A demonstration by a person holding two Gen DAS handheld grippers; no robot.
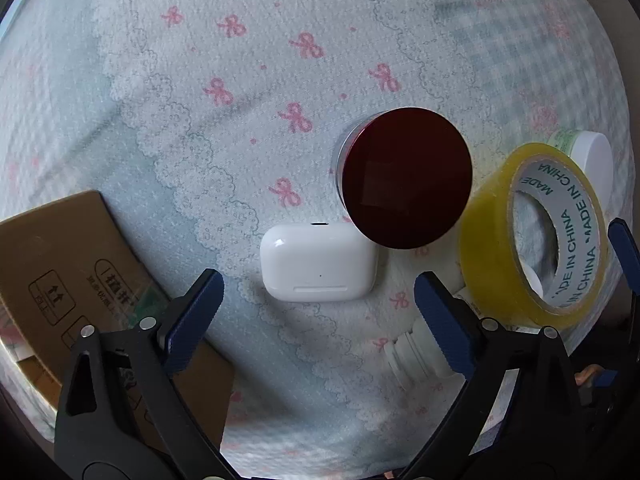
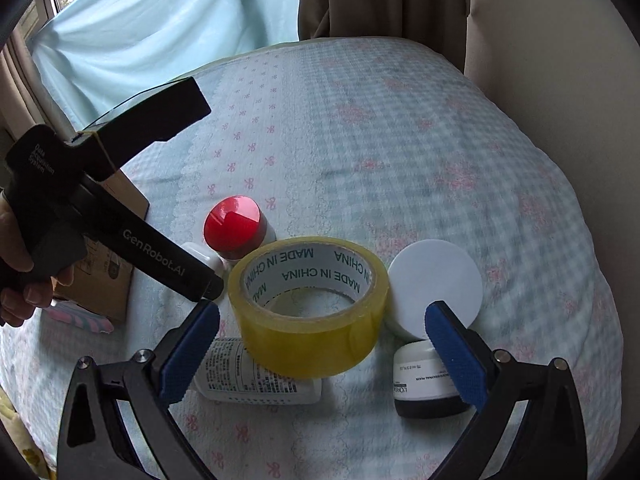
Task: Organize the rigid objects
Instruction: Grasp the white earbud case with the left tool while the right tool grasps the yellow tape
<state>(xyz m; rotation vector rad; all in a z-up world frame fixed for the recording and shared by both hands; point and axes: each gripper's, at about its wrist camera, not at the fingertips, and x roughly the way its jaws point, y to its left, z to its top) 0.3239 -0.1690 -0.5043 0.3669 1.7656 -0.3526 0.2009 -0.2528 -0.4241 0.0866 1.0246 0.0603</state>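
A white earbud case (image 1: 319,262) lies on the patterned bedspread, just ahead of my open, empty left gripper (image 1: 318,308). Beside it stands a red-lidded jar (image 1: 408,178), which also shows in the right wrist view (image 2: 235,226). A yellow tape roll (image 1: 532,232) sits to its right and lies between the fingers of my open right gripper (image 2: 320,344) in the right wrist view (image 2: 308,308). A white bottle (image 2: 256,376) lies on its side under the tape. A white-lidded jar (image 2: 435,290) and a small black-and-white jar (image 2: 424,380) stand at the right.
A cardboard box (image 1: 68,280) lies at the left, next to the left gripper; it also shows in the right wrist view (image 2: 108,272). The left gripper's body (image 2: 120,232) and the hand holding it cross the left of the right wrist view. Curtains and a wall stand behind the bed.
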